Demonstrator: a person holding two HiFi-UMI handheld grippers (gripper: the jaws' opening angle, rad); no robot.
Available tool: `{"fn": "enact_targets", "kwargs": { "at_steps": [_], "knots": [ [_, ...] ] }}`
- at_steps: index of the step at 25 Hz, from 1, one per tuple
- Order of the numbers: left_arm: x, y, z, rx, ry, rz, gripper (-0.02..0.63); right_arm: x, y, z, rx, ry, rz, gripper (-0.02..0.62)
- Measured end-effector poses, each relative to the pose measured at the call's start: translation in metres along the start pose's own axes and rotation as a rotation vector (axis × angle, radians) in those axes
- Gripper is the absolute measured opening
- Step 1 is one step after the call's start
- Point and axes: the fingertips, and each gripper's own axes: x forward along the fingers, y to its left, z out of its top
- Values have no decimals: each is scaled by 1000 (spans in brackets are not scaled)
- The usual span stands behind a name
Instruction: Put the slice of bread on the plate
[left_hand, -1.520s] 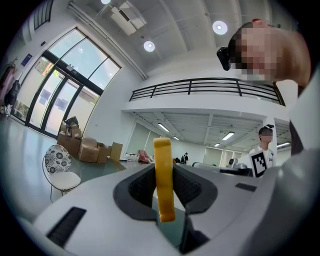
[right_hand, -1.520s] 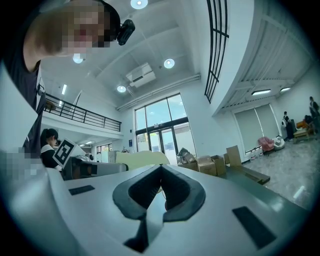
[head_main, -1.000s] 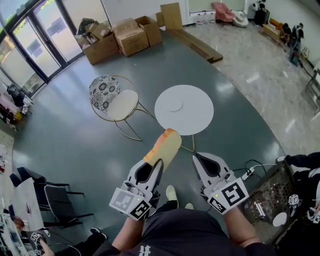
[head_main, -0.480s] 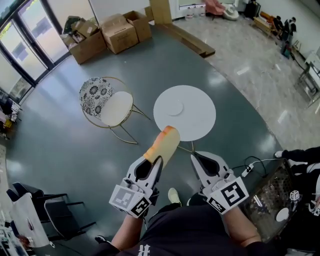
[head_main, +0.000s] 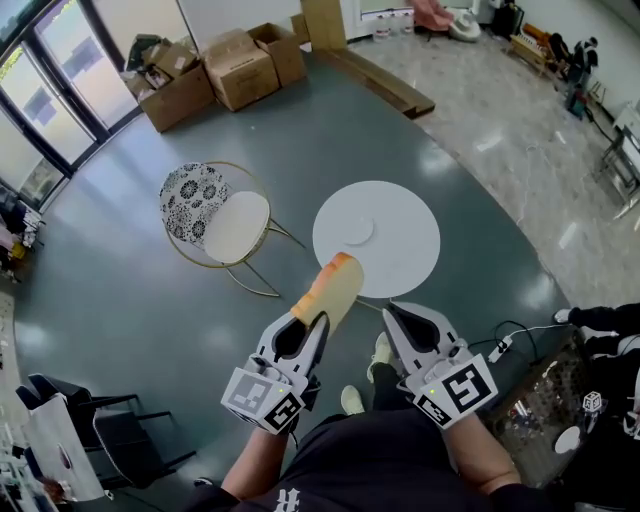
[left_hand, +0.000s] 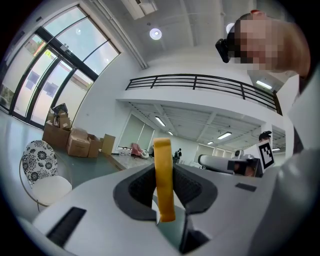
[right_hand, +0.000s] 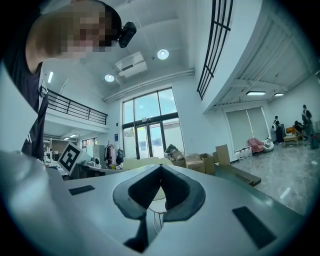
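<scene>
In the head view my left gripper (head_main: 316, 322) is shut on a slice of bread (head_main: 331, 287), tan with an orange crust, which sticks out forward over the near edge of a round white table (head_main: 405, 250). A small white plate (head_main: 357, 231) lies near the table's middle, beyond the bread. In the left gripper view the slice of bread (left_hand: 163, 180) stands on edge, clamped between the dark pads. My right gripper (head_main: 392, 309) is held level beside the left one, shut and empty, its tips touching in the right gripper view (right_hand: 161, 166).
A gold-framed chair (head_main: 235, 225) with a white seat stands left of the table. Cardboard boxes (head_main: 240, 68) sit at the far wall by the windows. A wire basket (head_main: 545, 400) and a cable lie on the floor at my right. The grey floor spreads all around.
Both grippers and the bread have come closer to the round table, and the bread's tip now overlaps its near edge. The grip on the bread is unchanged.
</scene>
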Motion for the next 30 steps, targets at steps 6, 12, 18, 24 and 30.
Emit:
{"fn": "enact_targets", "kwargs": {
  "at_steps": [6,12,18,24,30],
  "knots": [
    [39,16,-3,-2,35,7,90,26,-35,2,23,-7,15,5],
    [79,36,-10,-14,53,28,89,52,-73,-5,35,9,34,5],
    [129,55,-12,-45,75,65,89,79,-122,-6,44,33,69,5],
    [188,74,-19,-72,105,106,91,102,-184,0,64,42,109,5],
    [226,95,-39,-100,163,130,91,119,-216,-8,87,68,130,5]
  ]
}}
